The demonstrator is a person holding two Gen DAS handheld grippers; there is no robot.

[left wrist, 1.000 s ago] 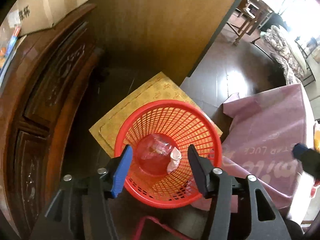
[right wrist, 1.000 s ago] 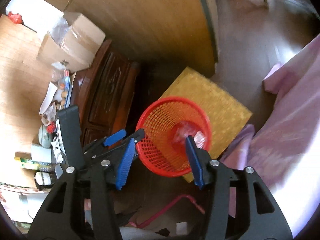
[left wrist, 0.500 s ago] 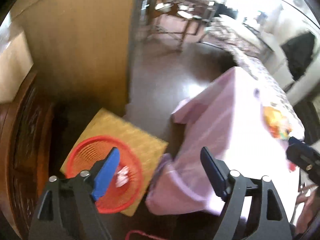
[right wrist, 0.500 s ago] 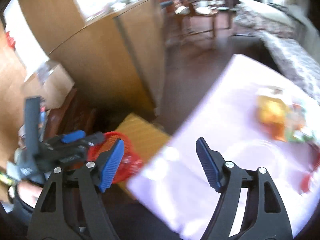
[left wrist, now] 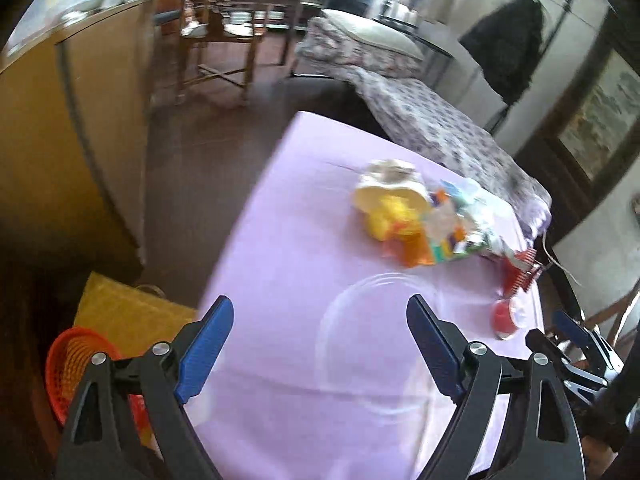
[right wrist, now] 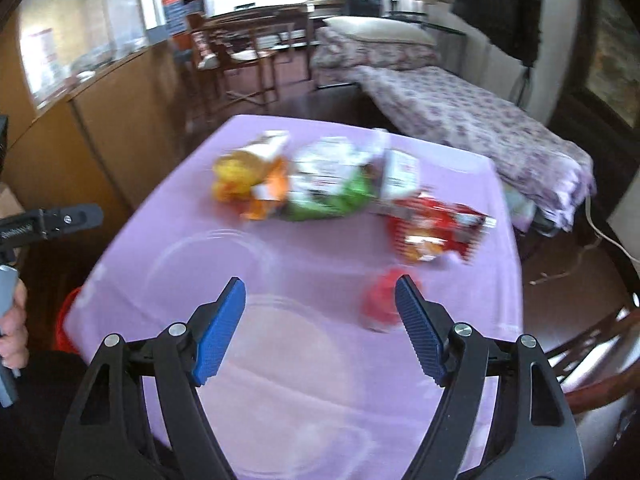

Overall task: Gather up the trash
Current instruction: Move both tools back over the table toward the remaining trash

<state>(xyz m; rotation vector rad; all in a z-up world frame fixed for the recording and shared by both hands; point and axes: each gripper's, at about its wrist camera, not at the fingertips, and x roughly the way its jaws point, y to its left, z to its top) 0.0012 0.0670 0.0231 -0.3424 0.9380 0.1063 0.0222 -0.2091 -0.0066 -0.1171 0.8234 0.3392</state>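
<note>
Trash wrappers (right wrist: pixel 320 184) lie strung across the table (right wrist: pixel 460 300), above the right gripper (right wrist: pixel 320 320); both jaws empty, opening.

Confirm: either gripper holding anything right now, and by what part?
Nothing held. Left gripper and right gripper are both empty, jaws opening over the table; the wrappers lie untouched.

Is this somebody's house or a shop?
Most likely a house, a lived-in room: a bed with a flowered cover, wooden chairs, and a table under a pink cloth holding snack wrappers.
</note>
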